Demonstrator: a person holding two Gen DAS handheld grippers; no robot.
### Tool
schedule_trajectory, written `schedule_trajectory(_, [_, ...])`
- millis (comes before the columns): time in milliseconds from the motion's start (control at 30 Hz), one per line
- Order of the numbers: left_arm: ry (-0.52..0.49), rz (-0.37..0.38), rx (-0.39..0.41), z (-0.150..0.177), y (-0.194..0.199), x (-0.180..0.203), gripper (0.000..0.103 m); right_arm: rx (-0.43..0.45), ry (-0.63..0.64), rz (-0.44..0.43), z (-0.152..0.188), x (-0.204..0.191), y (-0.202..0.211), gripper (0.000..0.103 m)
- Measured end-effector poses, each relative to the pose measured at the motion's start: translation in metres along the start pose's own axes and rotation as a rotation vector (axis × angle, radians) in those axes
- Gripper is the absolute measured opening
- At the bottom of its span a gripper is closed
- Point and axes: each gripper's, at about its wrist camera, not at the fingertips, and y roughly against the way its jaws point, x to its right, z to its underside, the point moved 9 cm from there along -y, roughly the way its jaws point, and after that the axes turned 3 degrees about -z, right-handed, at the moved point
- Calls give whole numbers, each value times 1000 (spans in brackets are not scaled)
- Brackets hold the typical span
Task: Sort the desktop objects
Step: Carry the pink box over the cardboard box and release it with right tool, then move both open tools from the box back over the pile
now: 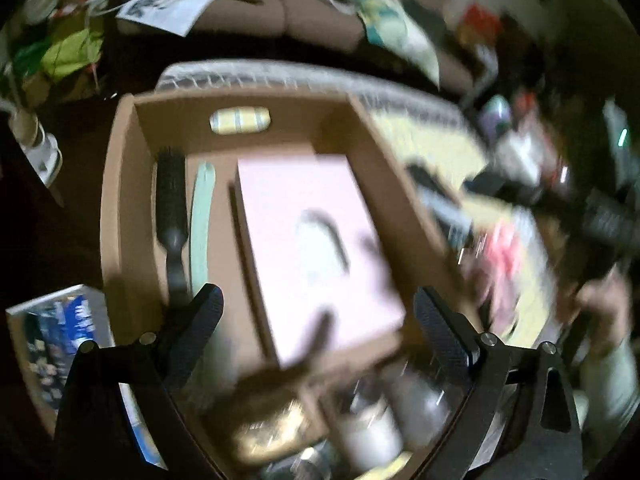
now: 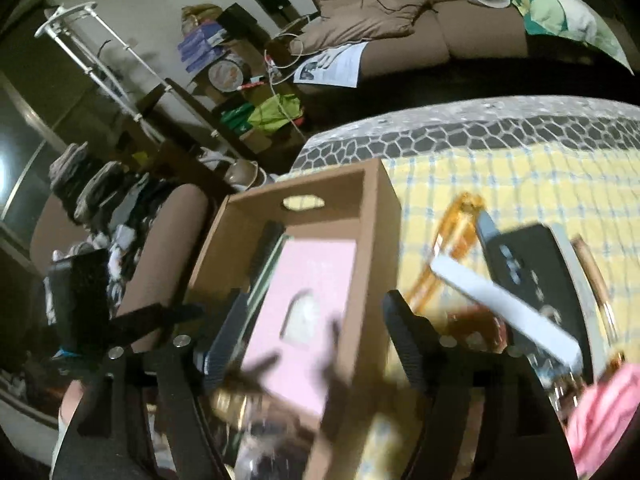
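The left gripper (image 1: 318,312) is being held with its fingers spread wide and nothing between them, directly above a brown cardboard box (image 1: 120,208). Ahead of those fingers, inside the box, a pink booklet (image 1: 304,240) is being seen lying flat. To the left of it a pale green strip (image 1: 202,220) and a black hairbrush (image 1: 173,200) are lying side by side along the box wall. Below the fingers, blurred jars and a gold-coloured lid can be made out, though not clearly.

The right gripper (image 2: 316,340) is likewise being held spread and empty, over the right wall of the same box (image 2: 372,240). To its right, on a yellow checked cloth (image 2: 500,176), a white flat bar (image 2: 504,308), a black device (image 2: 520,264) and an orange object (image 2: 452,232) are lying near one another; a pink item (image 2: 604,412) is showing at the lower right edge.
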Motion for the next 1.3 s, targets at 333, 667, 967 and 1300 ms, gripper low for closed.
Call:
schedule_trajectory(333, [-199, -196, -190, 45, -44, 18, 96, -28, 86, 73, 68, -1, 45, 84])
schedule_trajectory(667, [-266, -253, -242, 45, -62, 28, 95, -9, 38, 44, 87, 5, 45, 87])
schedule_trajectory(967, [-244, -269, -238, 27, -84, 26, 93, -8, 18, 41, 89, 16, 48, 87])
schedule_trajectory(1300, [-421, -335, -254, 3, -101, 29, 91, -19, 10, 20, 91, 17, 49, 87])
